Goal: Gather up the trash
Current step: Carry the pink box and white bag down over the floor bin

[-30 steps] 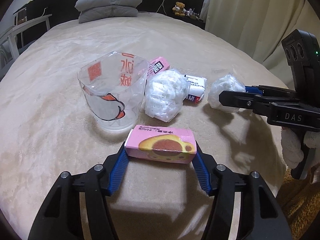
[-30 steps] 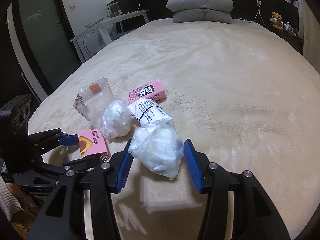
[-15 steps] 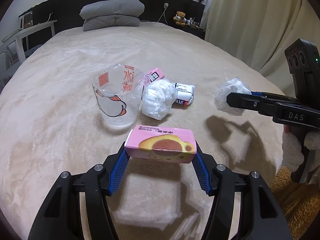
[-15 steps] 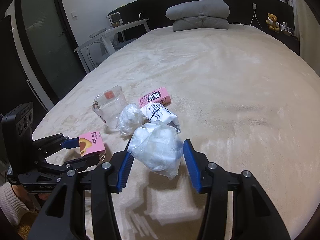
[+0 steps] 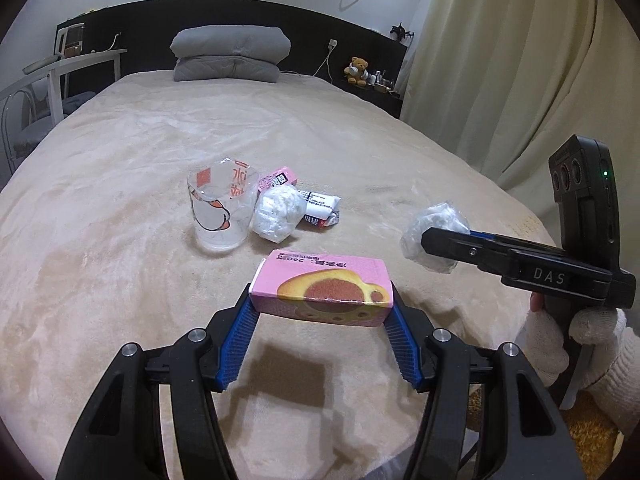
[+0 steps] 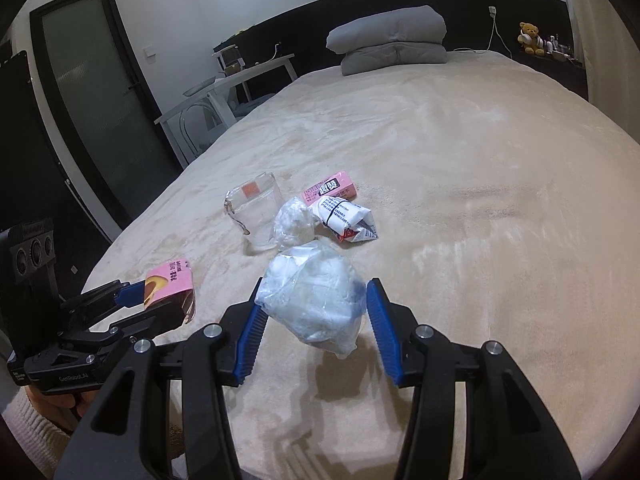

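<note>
Both claws lifted higher since earlier: pink box (image 5: 322, 294), wad (image 6: 316, 304) clear of bed (image 6: 480, 184).

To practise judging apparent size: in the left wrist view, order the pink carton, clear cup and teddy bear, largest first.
1. pink carton, though nearness to the camera inflates it
2. clear cup
3. teddy bear, far away

left wrist view: low over the bed (image 5: 120, 240), facing the pillows (image 5: 230, 54) at upper centre | right wrist view: same height, angled left toward the door (image 6: 80, 92) | shared: trash pile (image 5: 276, 204) mid-frame, each sees the other gripper at frame edge
</note>
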Tool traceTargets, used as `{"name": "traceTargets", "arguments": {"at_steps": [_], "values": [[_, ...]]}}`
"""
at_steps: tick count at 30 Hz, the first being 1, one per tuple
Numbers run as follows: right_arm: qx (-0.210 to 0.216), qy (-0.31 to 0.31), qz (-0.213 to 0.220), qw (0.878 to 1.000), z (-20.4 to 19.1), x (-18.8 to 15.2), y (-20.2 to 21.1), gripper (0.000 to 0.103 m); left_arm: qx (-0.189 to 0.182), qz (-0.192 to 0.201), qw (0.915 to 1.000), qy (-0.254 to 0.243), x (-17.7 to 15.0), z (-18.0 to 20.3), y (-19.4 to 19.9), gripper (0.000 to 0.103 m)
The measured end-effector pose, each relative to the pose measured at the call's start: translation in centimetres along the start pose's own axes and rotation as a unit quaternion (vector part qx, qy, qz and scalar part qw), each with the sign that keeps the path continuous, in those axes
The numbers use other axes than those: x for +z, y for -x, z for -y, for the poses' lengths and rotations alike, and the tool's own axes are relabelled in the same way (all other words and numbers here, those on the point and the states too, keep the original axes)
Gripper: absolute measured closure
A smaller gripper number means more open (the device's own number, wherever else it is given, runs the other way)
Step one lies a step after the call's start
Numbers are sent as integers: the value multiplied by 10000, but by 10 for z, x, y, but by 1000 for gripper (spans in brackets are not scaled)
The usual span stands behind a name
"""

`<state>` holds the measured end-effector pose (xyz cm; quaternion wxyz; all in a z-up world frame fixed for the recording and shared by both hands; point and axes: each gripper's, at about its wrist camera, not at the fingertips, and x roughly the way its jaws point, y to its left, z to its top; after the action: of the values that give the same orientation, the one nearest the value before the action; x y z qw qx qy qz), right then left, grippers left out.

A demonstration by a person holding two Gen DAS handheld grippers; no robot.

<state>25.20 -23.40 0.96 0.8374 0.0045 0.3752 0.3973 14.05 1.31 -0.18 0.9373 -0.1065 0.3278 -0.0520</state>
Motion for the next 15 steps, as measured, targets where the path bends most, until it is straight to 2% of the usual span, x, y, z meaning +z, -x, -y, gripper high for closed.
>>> {"name": "traceTargets", "arguments": {"at_steps": [15], "values": [[279, -309, 19, 9991, -26, -63, 43, 54, -71, 235, 9992, 324, -43, 16, 47, 43]]}}
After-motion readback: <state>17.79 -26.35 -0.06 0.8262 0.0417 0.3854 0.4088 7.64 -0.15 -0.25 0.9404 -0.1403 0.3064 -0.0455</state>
